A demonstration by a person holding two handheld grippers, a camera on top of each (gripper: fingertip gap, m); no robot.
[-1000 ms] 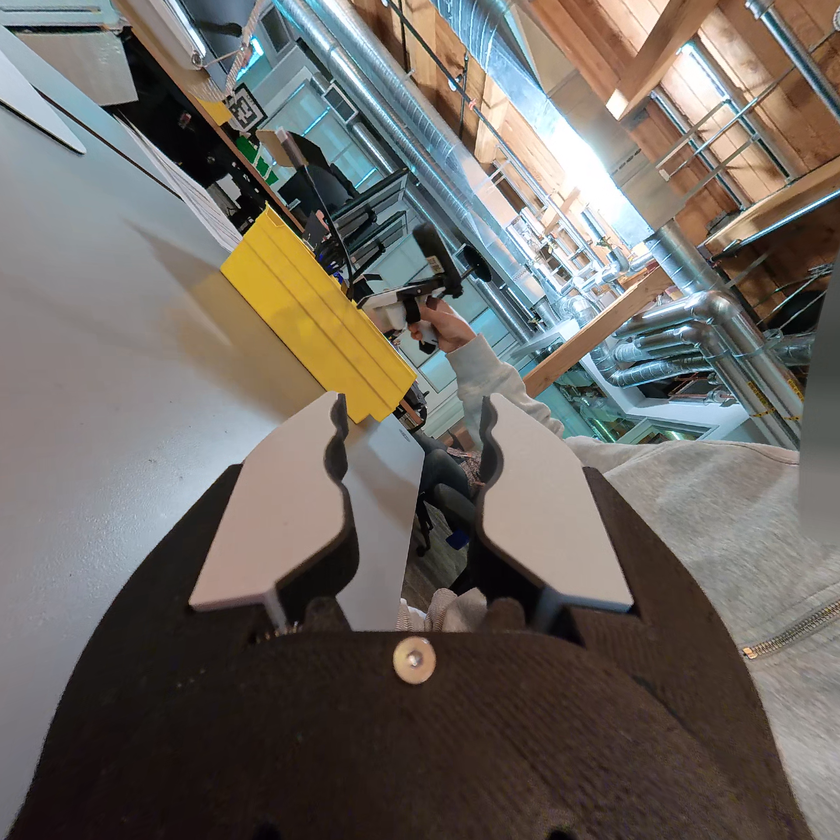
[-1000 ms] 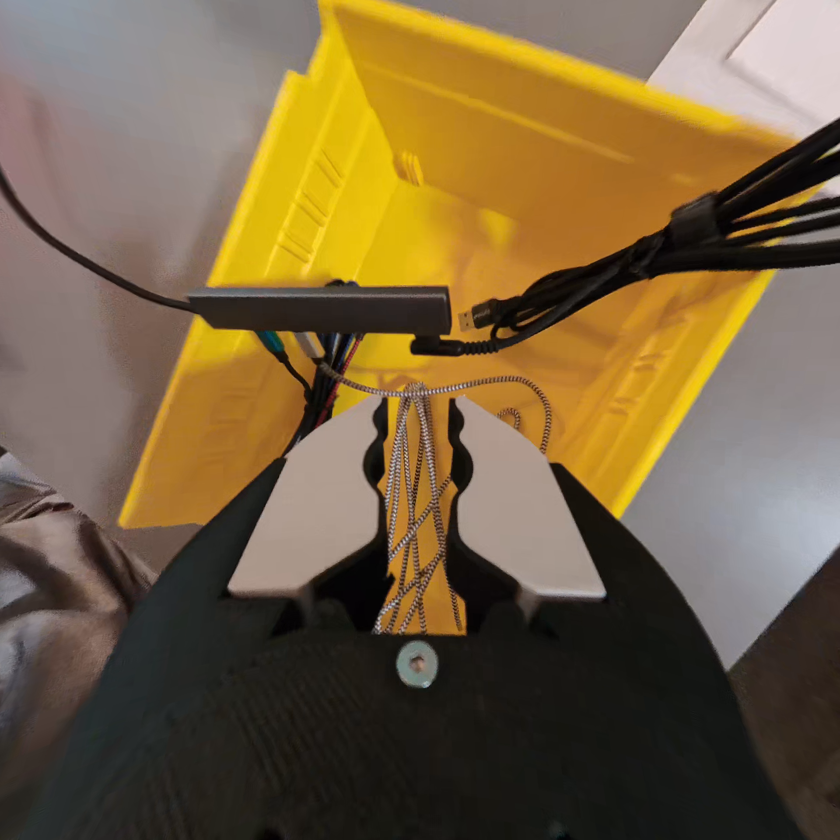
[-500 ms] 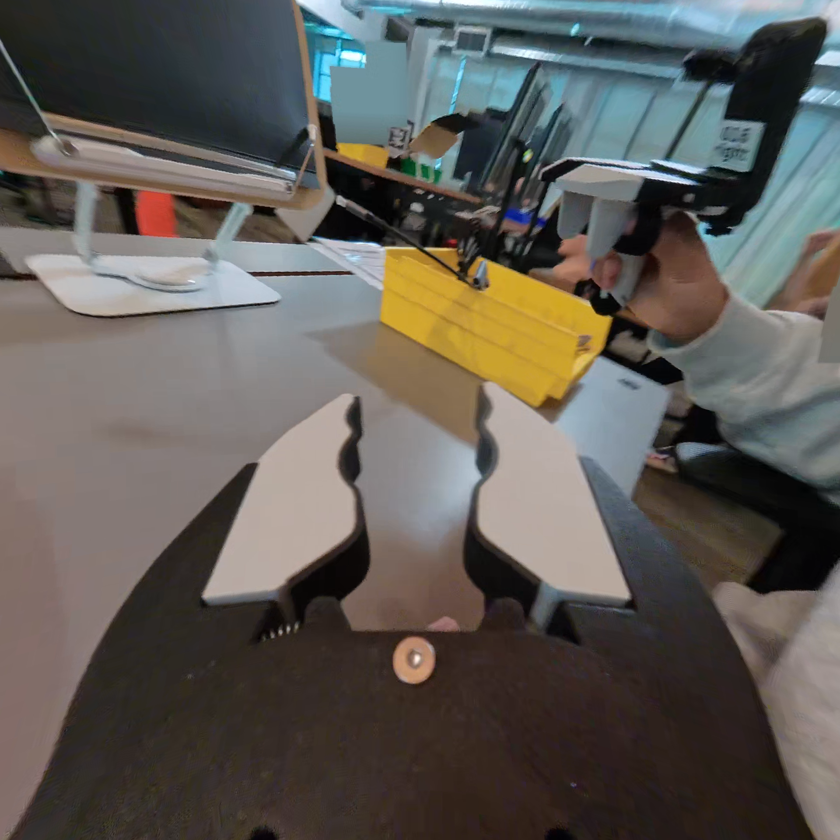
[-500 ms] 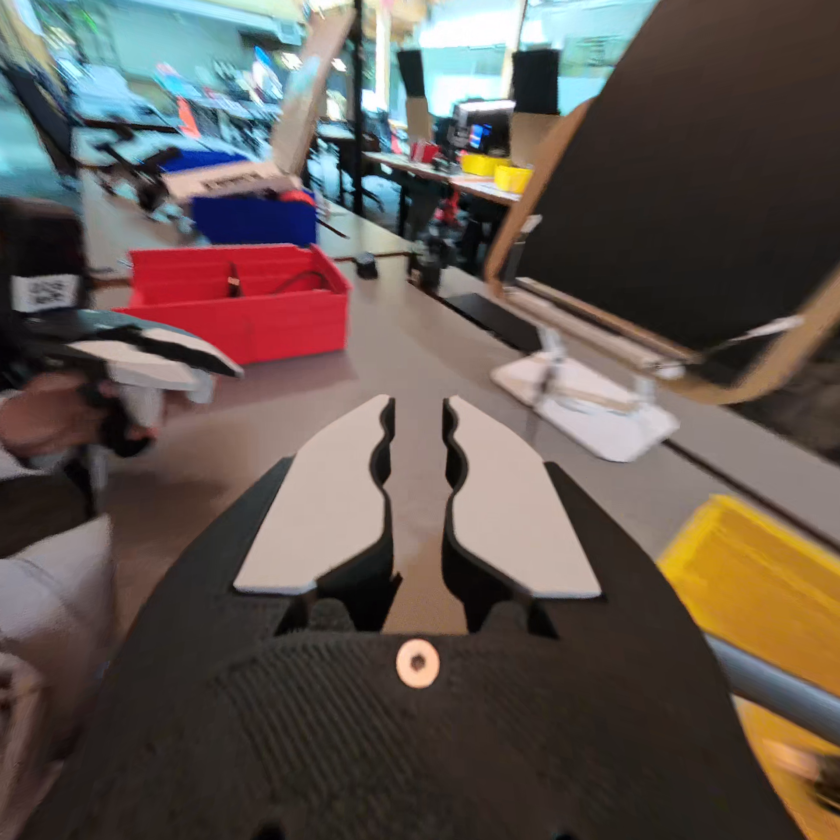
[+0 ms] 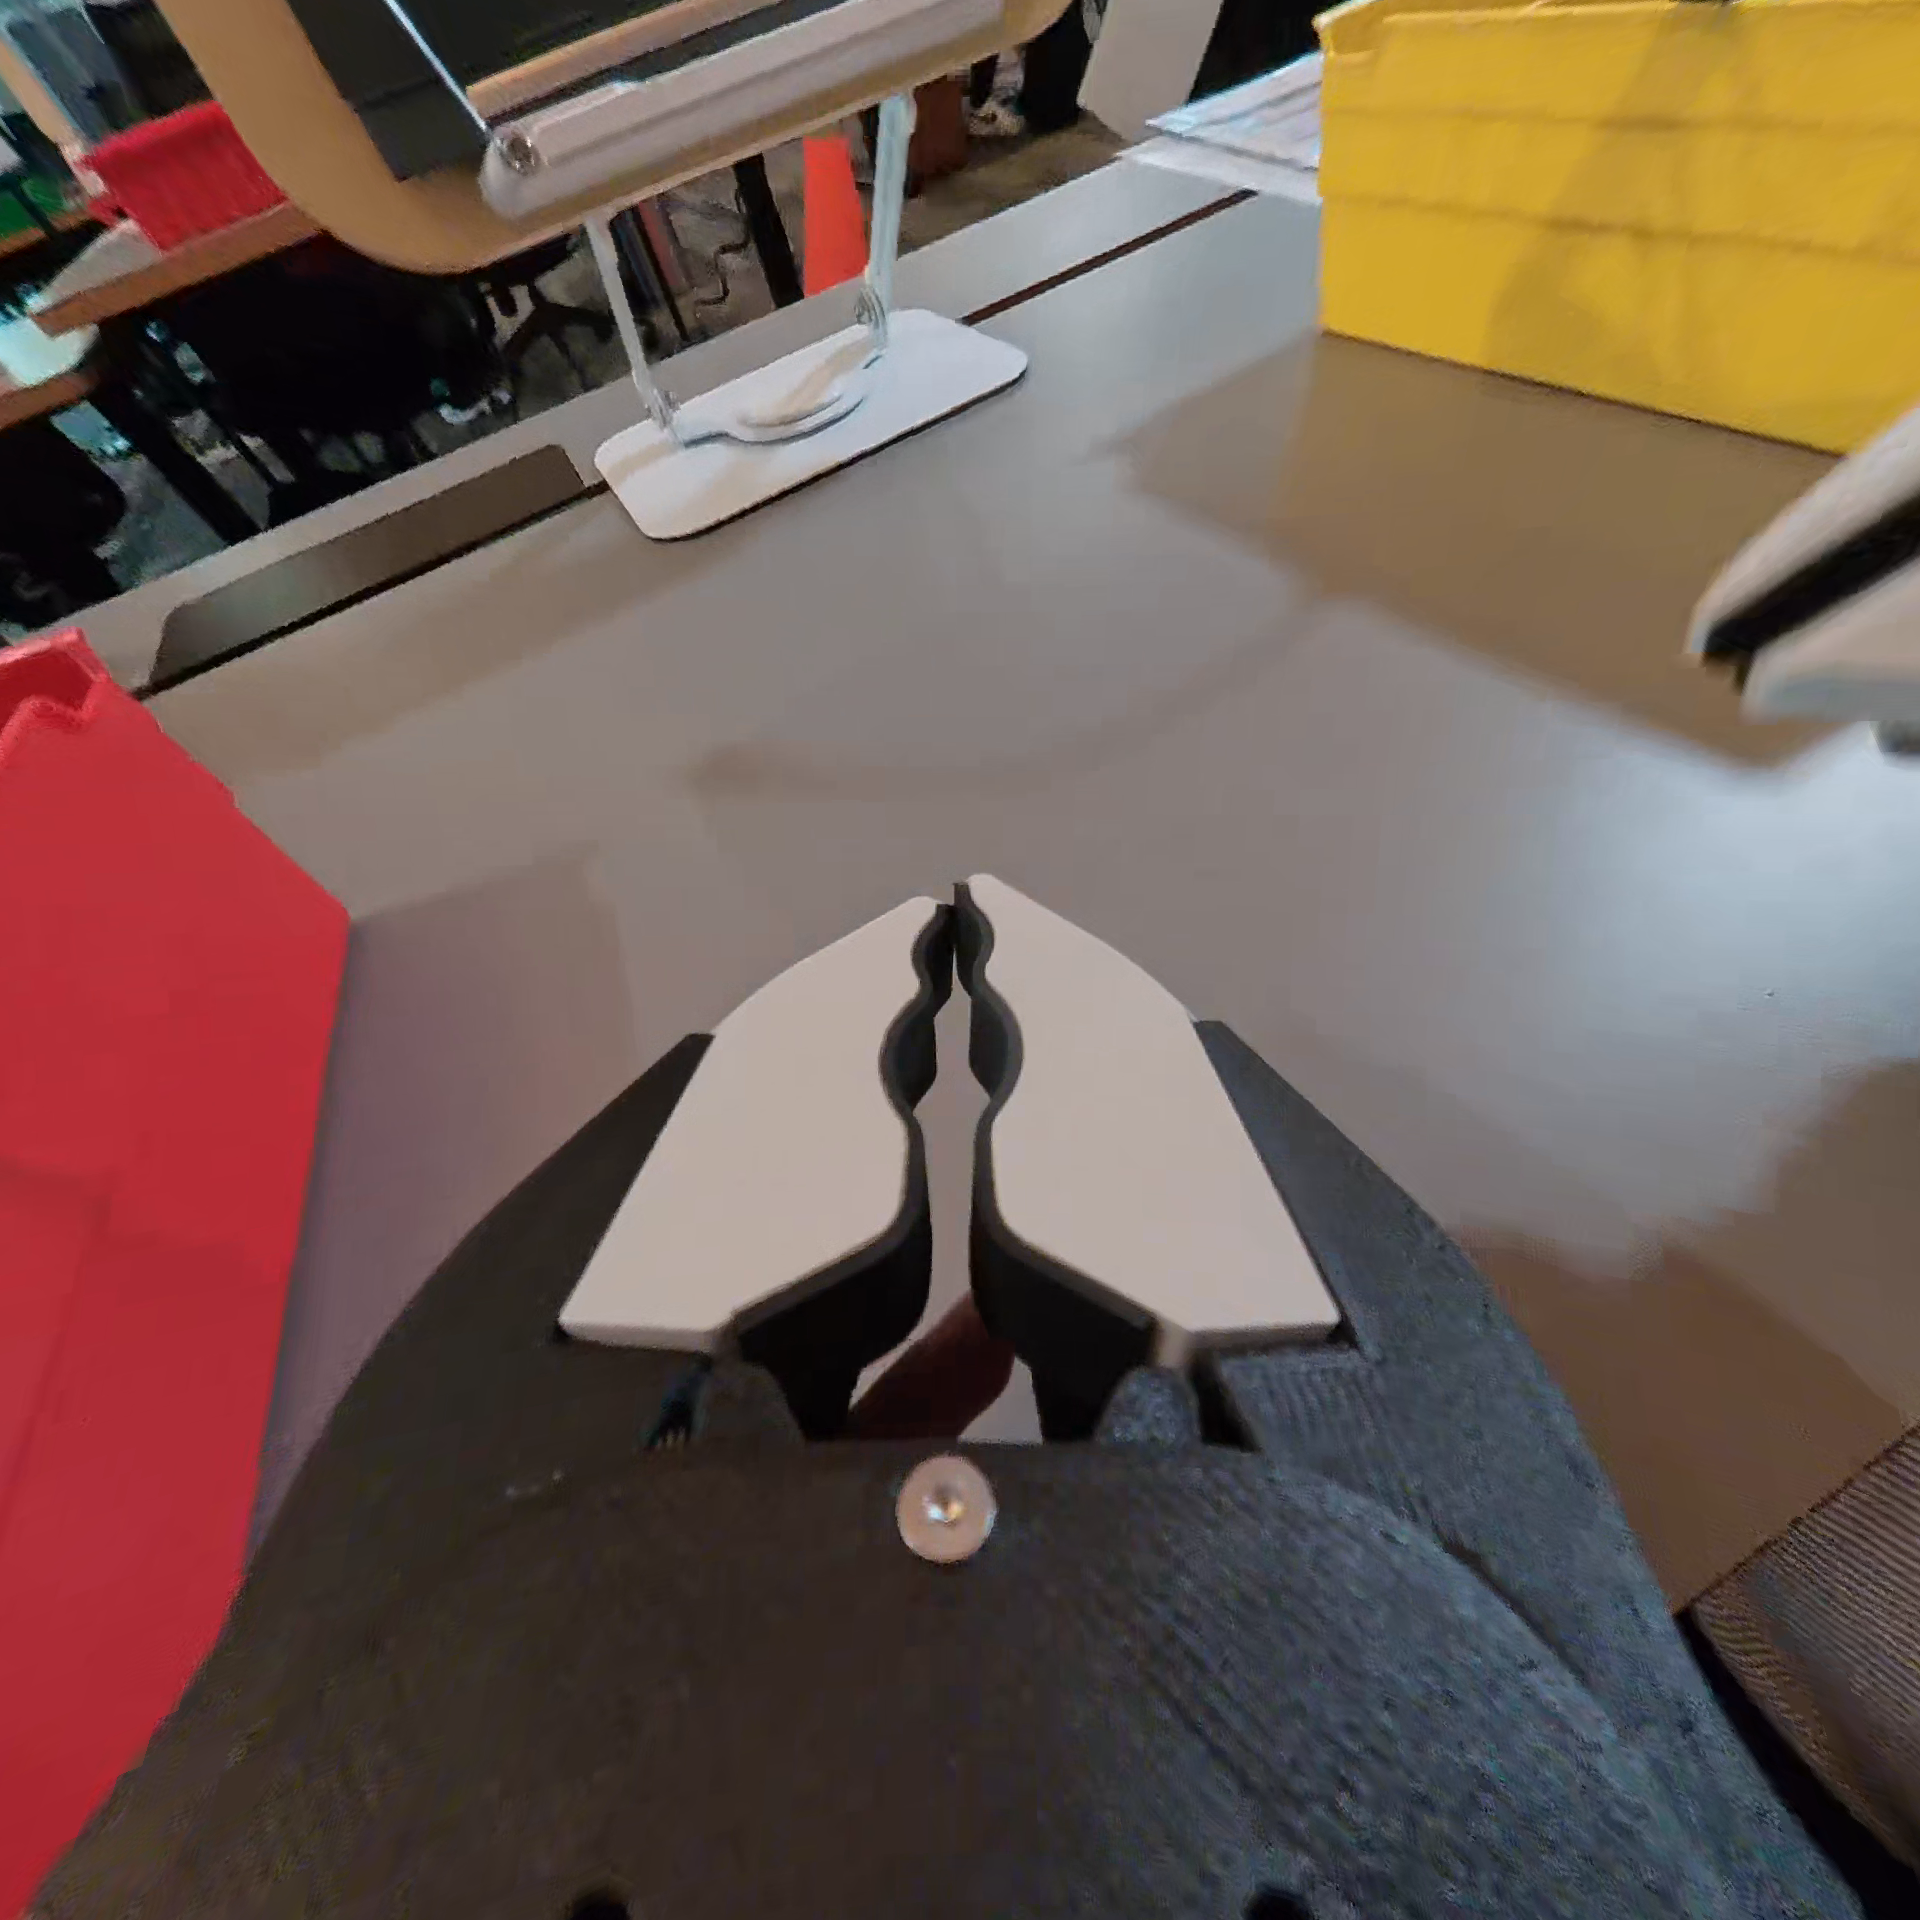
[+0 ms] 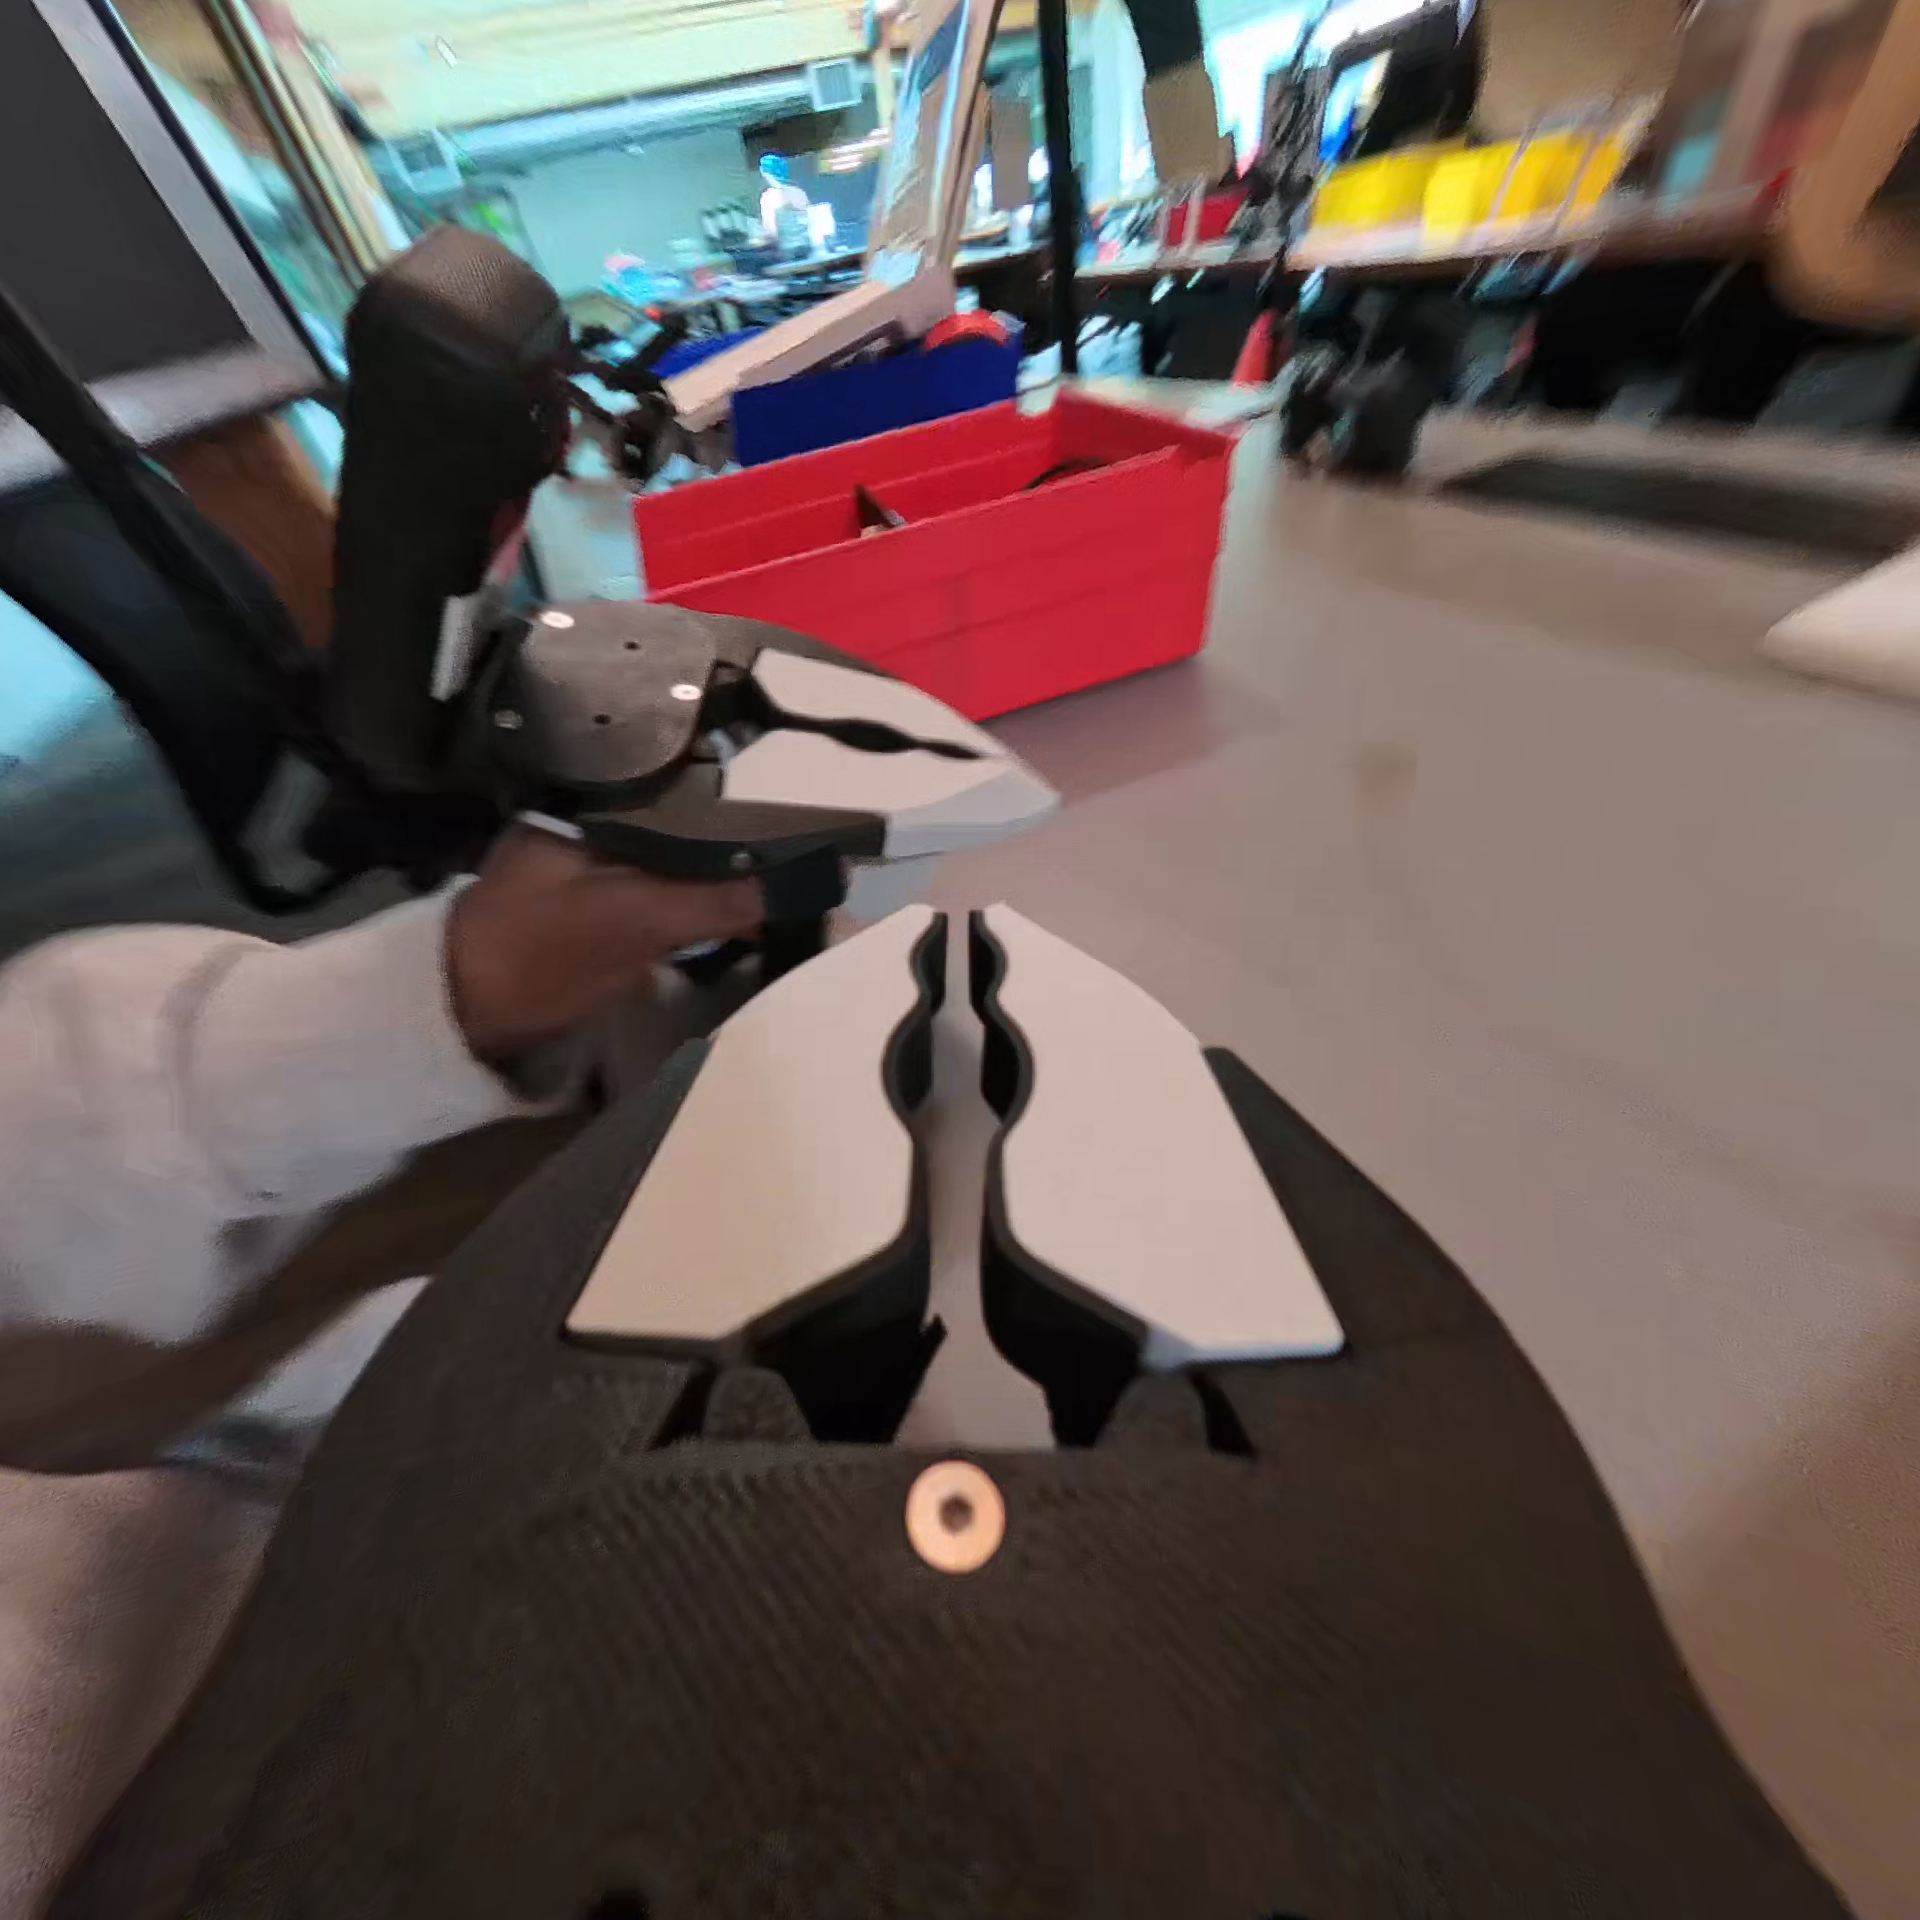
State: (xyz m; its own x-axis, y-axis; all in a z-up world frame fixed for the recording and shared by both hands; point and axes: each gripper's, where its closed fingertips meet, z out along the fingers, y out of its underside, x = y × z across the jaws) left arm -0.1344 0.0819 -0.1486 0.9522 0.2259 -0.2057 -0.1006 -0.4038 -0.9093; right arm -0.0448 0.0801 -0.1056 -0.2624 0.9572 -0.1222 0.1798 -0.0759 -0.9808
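My left gripper (image 5: 956, 906) is shut and empty, held low over the grey table (image 5: 1039, 665). A red bin (image 5: 145, 1091) stands just to its left. My right gripper (image 6: 957, 920) is shut with only a thin slit between the fingers and holds nothing. It also shows at the right edge of the left wrist view (image 5: 1730, 665). In the right wrist view the left gripper (image 6: 1003, 779) sits just ahead and left, held by a hand (image 6: 582, 945). The red bin (image 6: 935, 592) stands beyond it, with a dark cable inside.
A yellow bin (image 5: 1610, 208) stands at the far right of the table. A monitor on a white stand base (image 5: 810, 436) is at the back. A blue bin (image 6: 873, 400) sits behind the red one. A light sleeve (image 6: 208, 1091) fills the lower left. Across from one pair of fingers to the other is roughly 10 centimeters.
Both grippers swung away from the yellow bin toward the table middle. The left gripper closed from open. The right gripper's jaws narrowed, and the braided cable is no longer between them.
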